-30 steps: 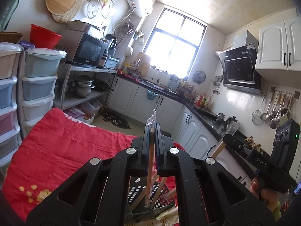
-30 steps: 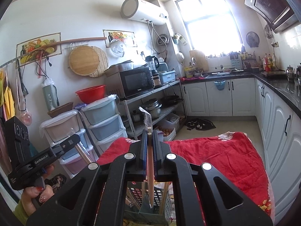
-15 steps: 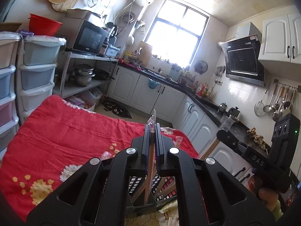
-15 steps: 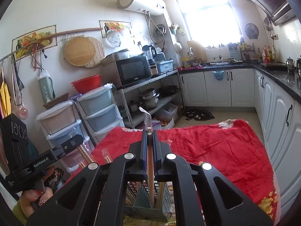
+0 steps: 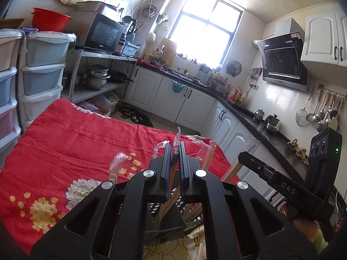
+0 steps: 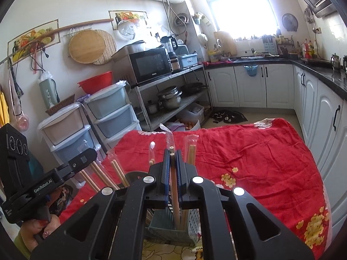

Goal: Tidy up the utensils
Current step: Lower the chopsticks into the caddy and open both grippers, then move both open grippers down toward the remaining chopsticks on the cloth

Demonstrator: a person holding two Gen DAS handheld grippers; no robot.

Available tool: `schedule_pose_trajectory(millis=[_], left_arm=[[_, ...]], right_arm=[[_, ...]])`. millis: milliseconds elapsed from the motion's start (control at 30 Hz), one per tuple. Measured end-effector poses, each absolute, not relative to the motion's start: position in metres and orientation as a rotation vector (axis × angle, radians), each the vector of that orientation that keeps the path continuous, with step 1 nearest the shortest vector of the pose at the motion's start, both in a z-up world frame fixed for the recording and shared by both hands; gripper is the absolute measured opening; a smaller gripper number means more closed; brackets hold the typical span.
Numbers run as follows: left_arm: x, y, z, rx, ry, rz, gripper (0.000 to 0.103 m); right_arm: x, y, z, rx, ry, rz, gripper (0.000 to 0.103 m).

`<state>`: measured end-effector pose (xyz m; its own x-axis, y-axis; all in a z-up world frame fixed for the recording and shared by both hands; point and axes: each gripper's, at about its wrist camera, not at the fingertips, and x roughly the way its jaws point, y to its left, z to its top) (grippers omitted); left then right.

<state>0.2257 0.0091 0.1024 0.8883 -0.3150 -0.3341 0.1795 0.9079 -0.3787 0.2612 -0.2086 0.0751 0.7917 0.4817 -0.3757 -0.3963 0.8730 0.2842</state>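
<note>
Two labels: "DAS" [image 5: 287,187], "GenRobot.AI" [image 6: 43,187].

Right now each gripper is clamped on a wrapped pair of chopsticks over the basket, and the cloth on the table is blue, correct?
Not quite: the cloth is red with yellow flowers, as the right wrist view shows. The left gripper and right gripper are each clamped on wrapped chopsticks over the basket.

A slotted plastic utensil basket [image 6: 190,223] stands at the near edge of the table under a red flowered quilt [image 6: 249,158]. Wooden chopsticks in clear plastic sleeves [image 6: 192,151] stand upright in it. Behind the table, a metal shelf rack [image 6: 173,99] carries a black microwave [image 6: 151,64] above steel pots [image 6: 170,99]. Stacked plastic drawers [image 6: 110,112] stand left of the rack.
</note>
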Motion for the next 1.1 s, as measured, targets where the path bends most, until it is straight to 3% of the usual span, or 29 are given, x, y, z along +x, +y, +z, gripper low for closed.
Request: schedule_pose_trajectory(millis=[67, 133, 367, 733, 833, 1100], left_arm=[[0.226, 0.010, 0.101, -0.348, 0.407, -0.260, 0.006], [0.226, 0.011, 0.101, -0.350, 0.410, -0.258, 0.013], [0.219, 0.016, 0.103, -0.352, 0.407, -0.249, 0.032], [0.200, 0.022, 0.111, -0.339, 0.376, -0.237, 0.082], [0.194, 0.023, 0.114, -0.335, 0.368, -0.229, 0.090], [0.184, 0.025, 0.114, -0.331, 0.367, -0.224, 0.092]], right_arm=[[0.262, -0.209, 0.072, 0.196, 0.470, 0.474, 0.007], [0.263, -0.210, 0.070, 0.199, 0.476, 0.471, 0.018], [0.259, -0.217, 0.068, 0.218, 0.482, 0.460, 0.031], [0.246, -0.225, 0.070, 0.209, 0.472, 0.447, 0.041], [0.241, -0.228, 0.071, 0.207, 0.465, 0.446, 0.045], [0.227, -0.234, 0.074, 0.193, 0.444, 0.444, 0.053]])
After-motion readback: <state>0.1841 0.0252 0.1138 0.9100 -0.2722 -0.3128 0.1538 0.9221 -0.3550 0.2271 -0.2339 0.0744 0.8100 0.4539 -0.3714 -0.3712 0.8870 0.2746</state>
